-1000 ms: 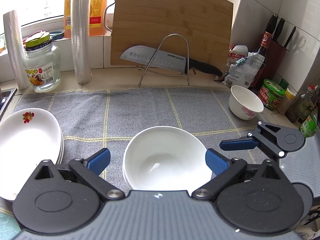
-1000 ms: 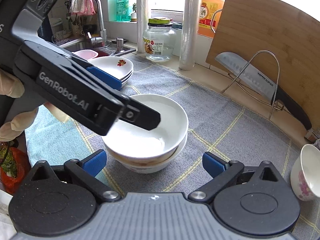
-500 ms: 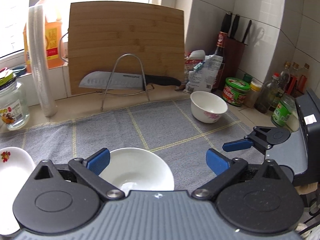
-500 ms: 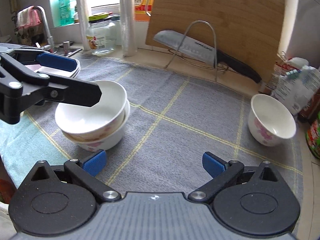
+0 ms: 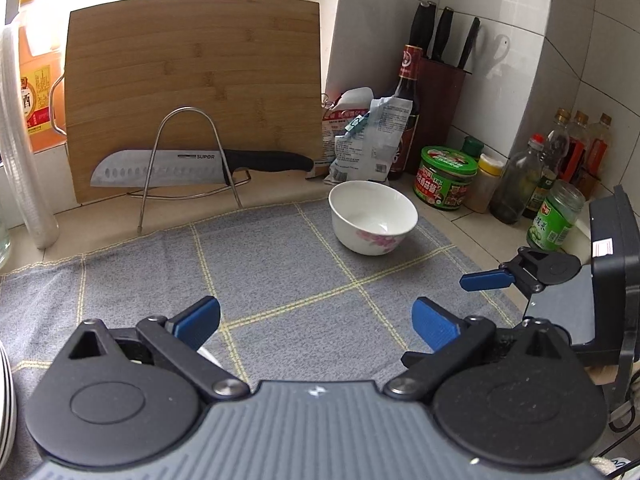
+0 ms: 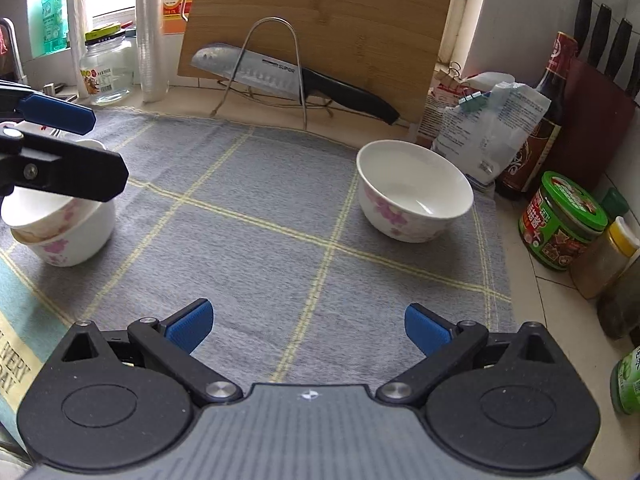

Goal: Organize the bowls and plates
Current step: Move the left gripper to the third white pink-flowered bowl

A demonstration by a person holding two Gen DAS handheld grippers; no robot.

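A white bowl with pink flowers [image 5: 373,217] [image 6: 414,190] stands alone on the grey checked cloth [image 5: 280,264] at the far right. Two stacked flowered bowls [image 6: 60,224] sit at the cloth's left in the right wrist view. My left gripper [image 5: 316,320] is open and empty; in the right wrist view its fingers [image 6: 64,168] hang over the stacked bowls. My right gripper [image 6: 306,326] is open and empty, facing the lone bowl; its fingers [image 5: 486,281] show at the right of the left wrist view. White plate edges [image 5: 6,400] show at far left.
A bamboo cutting board [image 5: 196,84] and a knife [image 5: 192,166] on a wire rack stand behind the cloth. Bags, a sauce bottle [image 5: 406,108], a knife block, jars [image 6: 560,222] and bottles crowd the right corner. A glass jar [image 6: 106,68] stands at back left.
Both grippers have swung right, away from the stacked bowls, and now face the lone bowl. The left gripper let go of the top bowl and stays open above the stack.
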